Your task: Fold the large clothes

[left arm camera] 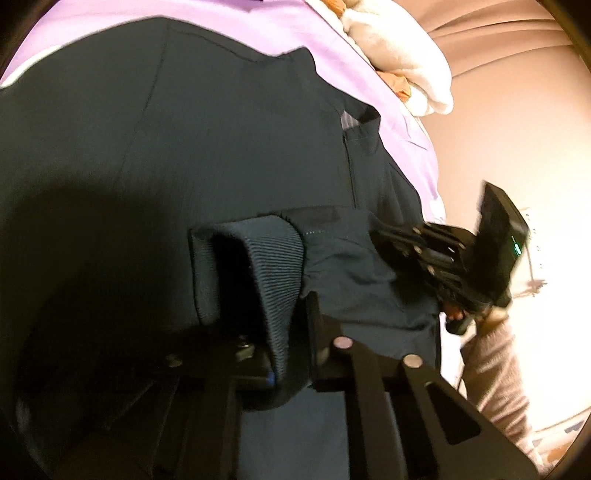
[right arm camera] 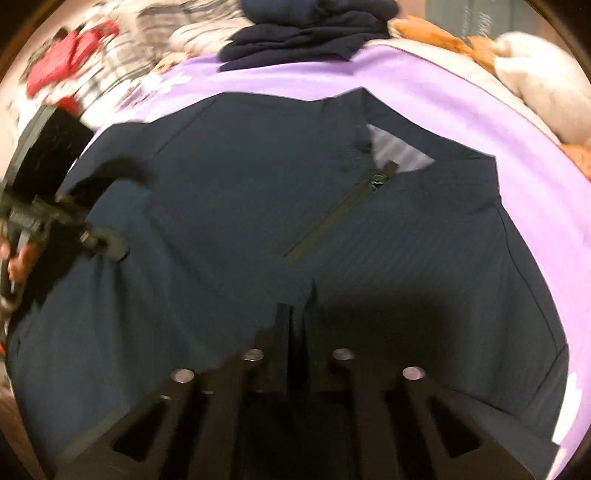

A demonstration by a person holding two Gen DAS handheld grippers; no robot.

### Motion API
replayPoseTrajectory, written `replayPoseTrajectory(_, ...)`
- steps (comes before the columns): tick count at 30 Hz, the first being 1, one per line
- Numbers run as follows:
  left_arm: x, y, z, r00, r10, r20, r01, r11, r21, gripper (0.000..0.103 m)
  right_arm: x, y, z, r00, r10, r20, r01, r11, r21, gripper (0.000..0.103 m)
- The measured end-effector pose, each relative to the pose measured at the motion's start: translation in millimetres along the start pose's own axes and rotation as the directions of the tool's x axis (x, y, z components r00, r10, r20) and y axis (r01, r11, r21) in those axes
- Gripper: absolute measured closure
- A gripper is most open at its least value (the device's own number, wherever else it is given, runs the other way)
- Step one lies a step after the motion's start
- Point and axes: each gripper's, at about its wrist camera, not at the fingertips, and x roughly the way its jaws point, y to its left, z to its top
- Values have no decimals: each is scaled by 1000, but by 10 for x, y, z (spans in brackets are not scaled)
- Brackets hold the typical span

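We find the dark navy jacket point(right arm camera: 258, 206) spread zipper-up on a lilac sheet point(right arm camera: 461, 110), the left gripper point(left arm camera: 280, 332) clamped on its ribbed cuff point(left arm camera: 273, 266) and the right gripper point(right arm camera: 295, 332) closed on a fold of the jacket's lower front.

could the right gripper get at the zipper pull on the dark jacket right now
Probably not yet: the right gripper is shut on the jacket hem. The zipper pull lies uncovered further up, so it must let go first.

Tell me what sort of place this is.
Probably a bedroom: a dark jacket lies on a lilac bedsheet, with a folded clothes stack and cream bedding behind.
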Motion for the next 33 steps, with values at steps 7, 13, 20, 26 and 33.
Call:
replayPoseTrajectory(7,-148,-283,207,980,129,150,-146,983,108,95,-321,14,185,976,-145,162,140,989,46,98)
replayPoseTrajectory(13,45,-136,368,962,249,112,-259,962,82,84,126,-187,215,978,-205,41,200,974,110,95)
replayPoseTrajectory(20,-294,-45,224,959,261,110,-267,963,36,59,-463,-420,140,932,-310,190,242,919,310,33)
replayPoseTrajectory(26,-676,-281,45,941,272,203,-295,951,93,60,-938,-393,-275,927,-255,274,145,920,365,35)
replayPoseTrajectory(33,34,-1001,15,946,266,185,-313,897,313,84,-539,-267,-534,957,-188,220,72,891,449,85)
